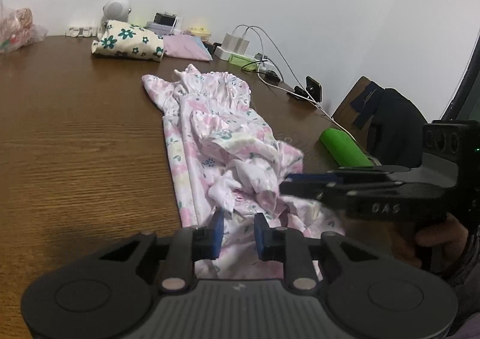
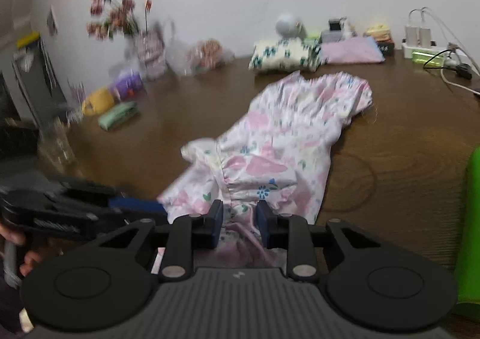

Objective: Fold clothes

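Observation:
A pink-and-white floral garment [image 1: 210,135] [image 2: 285,141] lies crumpled lengthwise on the brown wooden table [image 1: 75,129]. Its gathered top points toward the wall, and the bunched near end sits under both grippers. My left gripper [image 1: 238,229] hovers over that near end, open, with loose cloth showing between its blue pads [image 1: 216,231]. My right gripper [image 2: 238,228] is also open, straddling a gathered seam. In the left wrist view the right gripper [image 1: 283,186] comes in from the right, its tip against a raised fold. In the right wrist view the left gripper [image 2: 159,207] touches the garment's left edge.
A folded cream floral cloth [image 1: 129,42] [image 2: 285,54] and a folded pink cloth [image 1: 186,48] lie by the wall. Chargers with cables [image 1: 237,42] and a phone on a stand [image 1: 313,88] line the right edge. A green roll [image 1: 345,150] [image 2: 471,219] is close right. Bags and flowers [image 2: 126,39] crowd the far left.

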Demonstrator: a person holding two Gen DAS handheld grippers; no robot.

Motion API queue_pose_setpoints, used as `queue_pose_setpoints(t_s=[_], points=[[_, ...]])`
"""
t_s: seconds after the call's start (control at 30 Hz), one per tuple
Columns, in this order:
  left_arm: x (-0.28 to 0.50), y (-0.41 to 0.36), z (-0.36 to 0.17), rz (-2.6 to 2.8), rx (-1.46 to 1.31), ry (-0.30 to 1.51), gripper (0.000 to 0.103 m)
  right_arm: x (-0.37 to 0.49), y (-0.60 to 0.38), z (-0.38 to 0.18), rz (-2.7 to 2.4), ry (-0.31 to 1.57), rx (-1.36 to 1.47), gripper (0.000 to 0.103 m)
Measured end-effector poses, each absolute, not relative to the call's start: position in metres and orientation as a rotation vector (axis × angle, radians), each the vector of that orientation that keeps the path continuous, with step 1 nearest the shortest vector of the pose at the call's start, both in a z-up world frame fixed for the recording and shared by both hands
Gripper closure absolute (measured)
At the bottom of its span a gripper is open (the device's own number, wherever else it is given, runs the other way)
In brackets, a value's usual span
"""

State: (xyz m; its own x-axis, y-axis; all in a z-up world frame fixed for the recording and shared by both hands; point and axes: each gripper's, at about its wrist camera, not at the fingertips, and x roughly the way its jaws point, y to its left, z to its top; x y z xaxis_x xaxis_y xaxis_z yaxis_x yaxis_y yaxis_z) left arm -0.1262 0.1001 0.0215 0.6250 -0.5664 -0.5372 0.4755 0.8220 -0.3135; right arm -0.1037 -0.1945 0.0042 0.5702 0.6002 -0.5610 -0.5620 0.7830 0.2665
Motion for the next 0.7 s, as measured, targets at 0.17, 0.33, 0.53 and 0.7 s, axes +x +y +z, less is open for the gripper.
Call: queue_pose_setpoints(t_s=[0.17, 0.33, 0.53, 0.7], points=[[-0.137, 0.107, 0.020, -0.610, -0.154, 0.648, 0.065, -0.120, -0.206, 0.020, 0.732, 0.600, 0.014, 0.061], [-0.162, 0.114, 0.024, -0.750, -0.082, 0.578, 0.048, -0.149, -0.218, 0.031, 0.836, 0.519, -0.060, 0.033], [-0.175, 0.101, 0.014, -0.793, 0.026, 0.601, 0.047, -0.173, -0.206, 0.023, 0.919, 0.471, -0.168, 0.024], [-0.170, 0.100, 0.005, -0.789, 0.047, 0.627, 0.051, -0.171, -0.202, 0.020, 0.951, 0.464, -0.212, 0.023]])
